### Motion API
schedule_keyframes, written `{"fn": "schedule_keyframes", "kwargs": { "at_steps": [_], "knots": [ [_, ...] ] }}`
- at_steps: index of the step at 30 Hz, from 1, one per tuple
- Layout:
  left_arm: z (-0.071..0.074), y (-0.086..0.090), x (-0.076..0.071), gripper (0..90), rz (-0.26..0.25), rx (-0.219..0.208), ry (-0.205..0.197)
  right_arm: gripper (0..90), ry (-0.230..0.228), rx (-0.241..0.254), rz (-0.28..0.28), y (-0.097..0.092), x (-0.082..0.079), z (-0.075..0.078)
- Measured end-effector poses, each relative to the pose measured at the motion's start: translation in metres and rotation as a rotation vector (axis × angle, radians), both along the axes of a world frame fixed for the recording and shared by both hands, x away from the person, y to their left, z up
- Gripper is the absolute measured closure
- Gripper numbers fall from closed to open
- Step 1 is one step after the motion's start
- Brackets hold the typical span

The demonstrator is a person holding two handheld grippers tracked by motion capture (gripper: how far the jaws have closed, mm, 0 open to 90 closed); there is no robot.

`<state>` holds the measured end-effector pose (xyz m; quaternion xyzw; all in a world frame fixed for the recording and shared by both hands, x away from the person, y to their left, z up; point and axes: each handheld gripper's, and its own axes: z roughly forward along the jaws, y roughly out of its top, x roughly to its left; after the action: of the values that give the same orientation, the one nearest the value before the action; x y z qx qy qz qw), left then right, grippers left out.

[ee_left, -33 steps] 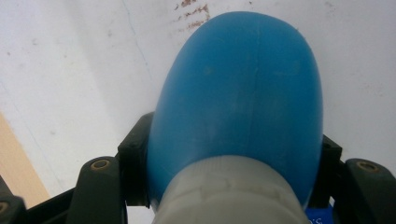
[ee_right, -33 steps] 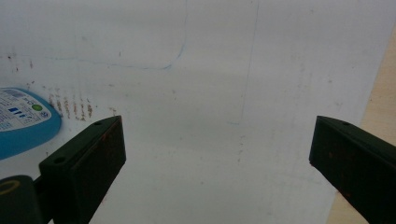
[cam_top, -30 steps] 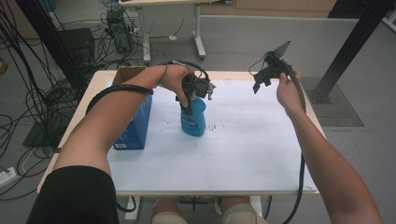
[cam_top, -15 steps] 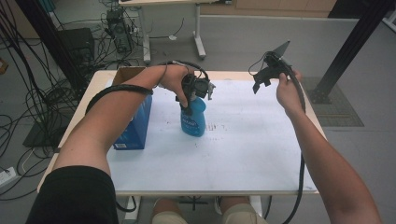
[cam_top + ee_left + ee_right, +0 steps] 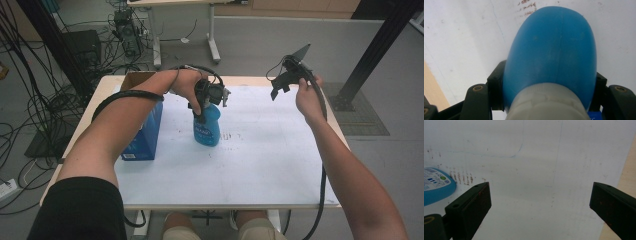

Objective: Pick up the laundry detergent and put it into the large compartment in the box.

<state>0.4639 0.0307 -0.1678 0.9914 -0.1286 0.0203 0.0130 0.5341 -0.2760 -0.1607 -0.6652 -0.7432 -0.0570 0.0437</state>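
Note:
A blue plastic bottle (image 5: 206,127) with a white collar stands upright on the white sheet near the table's middle. My left gripper (image 5: 202,116) comes down from above and is shut on the bottle's neck. In the left gripper view the blue bottle (image 5: 554,55) bulges out between the two black jaws, which press on it at both sides. My right gripper (image 5: 280,90) is held up in the air over the table's far right part, apart from the bottle. In the right gripper view its jaws stand wide open over bare white sheet, with the bottle's label (image 5: 435,183) at the left edge.
A blue cardboard box (image 5: 145,132) with an open top stands at the table's left, close beside my left forearm. The white sheet (image 5: 260,165) covers most of the table (image 5: 107,85). Cables and desk legs lie on the floor beyond.

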Motion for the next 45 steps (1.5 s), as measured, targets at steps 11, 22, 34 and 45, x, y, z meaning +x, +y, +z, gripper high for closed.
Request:
{"fn": "schedule_keyframes", "kwargs": {
  "at_steps": [11, 22, 34, 45],
  "knots": [
    [0.0001, -0.0003, -0.0006, 36.6, 0.002, 0.002, -0.002, 3.7, 0.003, -0.002, 0.007, 0.0031, 0.0009, -0.0009],
    [-0.0003, -0.0009, -0.0008, 36.6, 0.002, 0.003, -0.004, 3.7, 0.001, 0.002, 0.006, 0.0023, 0.0003, -0.0005],
    [0.0, -0.0017, -0.0006, 36.6, 0.004, 0.008, -0.003, 3.7, 0.0, 0.006, 0.007, 0.0011, -0.0008, 0.001],
    [0.0002, -0.0023, -0.0004, 36.6, 0.006, 0.011, -0.002, 3.7, -0.001, 0.005, 0.006, 0.0008, -0.0012, 0.0011]
  ]
}}
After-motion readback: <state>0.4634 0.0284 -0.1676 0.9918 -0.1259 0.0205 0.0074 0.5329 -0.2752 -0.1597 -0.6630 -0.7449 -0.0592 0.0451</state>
